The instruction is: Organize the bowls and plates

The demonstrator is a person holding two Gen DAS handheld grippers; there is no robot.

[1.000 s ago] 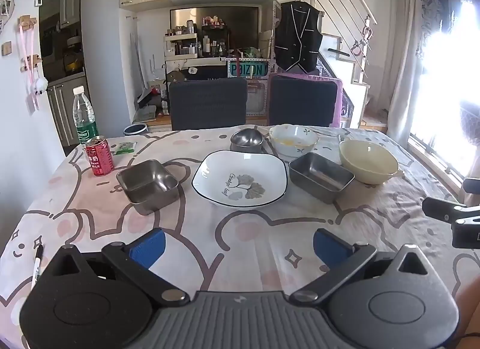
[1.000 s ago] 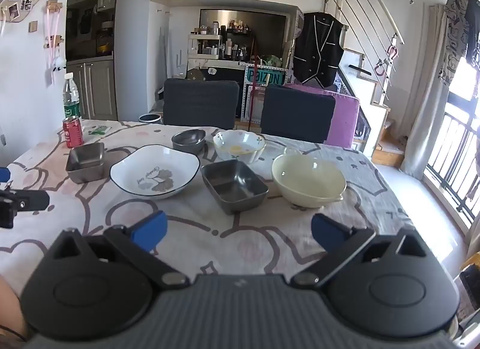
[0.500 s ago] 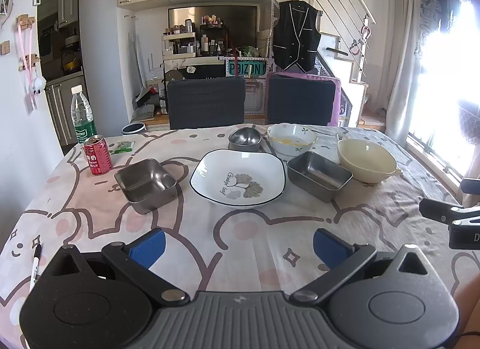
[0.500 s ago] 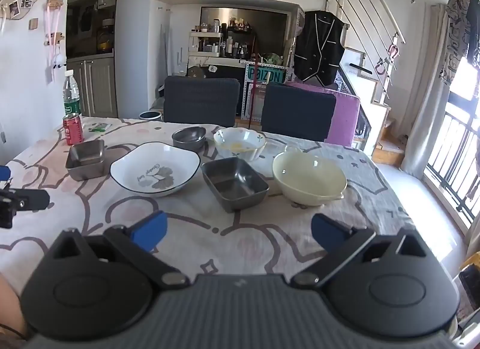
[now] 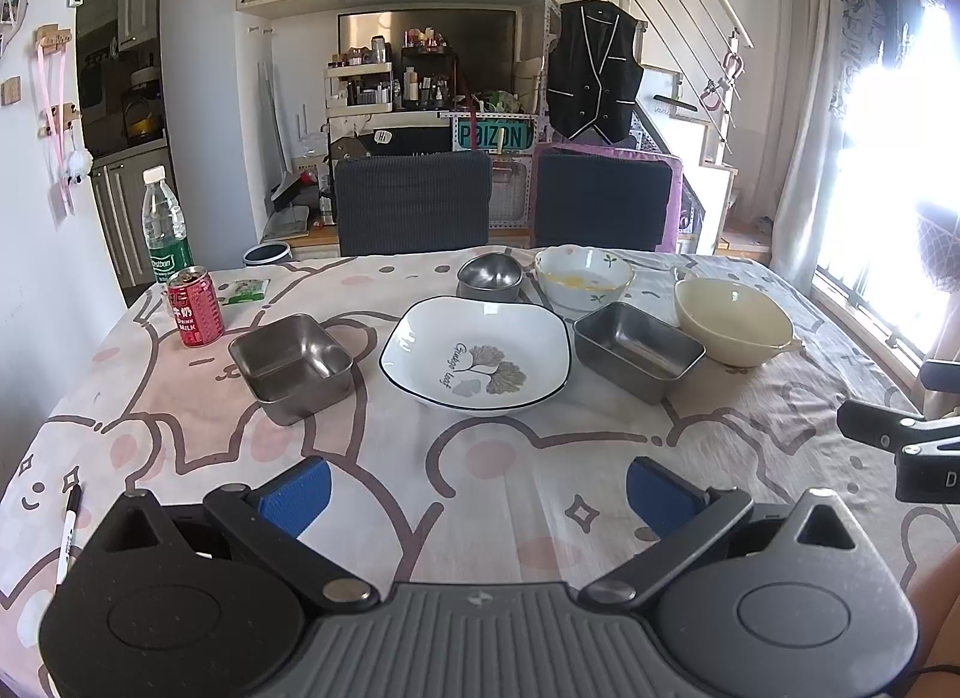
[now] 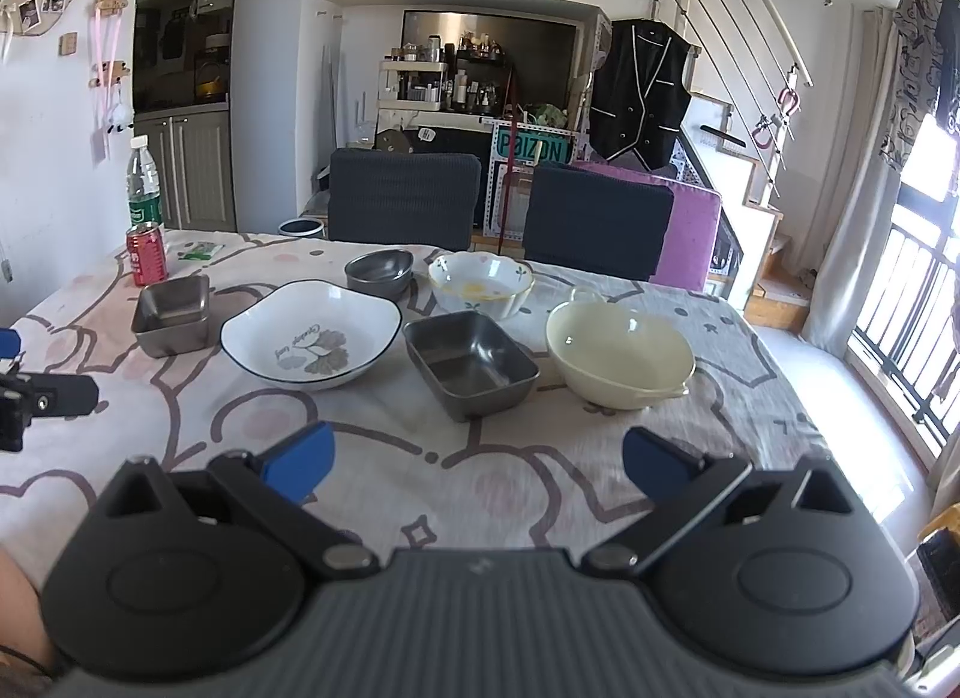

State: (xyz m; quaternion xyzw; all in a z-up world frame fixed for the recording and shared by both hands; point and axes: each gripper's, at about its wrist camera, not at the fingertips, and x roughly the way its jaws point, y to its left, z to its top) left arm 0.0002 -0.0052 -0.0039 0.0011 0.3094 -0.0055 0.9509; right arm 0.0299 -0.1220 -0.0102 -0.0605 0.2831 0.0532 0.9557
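A white square plate with a leaf print [image 5: 477,356] [image 6: 312,335] lies mid-table. A square steel dish [image 5: 291,365] [image 6: 173,314] sits left of it, a steel tray [image 5: 637,350] [image 6: 469,362] right of it. Behind are a small steel bowl [image 5: 489,276] [image 6: 379,273] and a white floral bowl [image 5: 583,276] [image 6: 480,284]. A cream bowl [image 5: 732,321] [image 6: 619,353] stands far right. My left gripper [image 5: 477,494] and right gripper [image 6: 474,458] are open and empty, hovering near the table's front edge, apart from all dishes.
A red can [image 5: 195,306] and a water bottle [image 5: 165,230] stand at the far left corner. A pen [image 5: 69,524] lies at the front left. Two dark chairs [image 5: 414,203] stand behind the table. The tablecloth [image 5: 480,458] covers the table.
Both grippers have drawn back and risen slightly, so the dishes sit a little farther off. Nothing on the table has moved.
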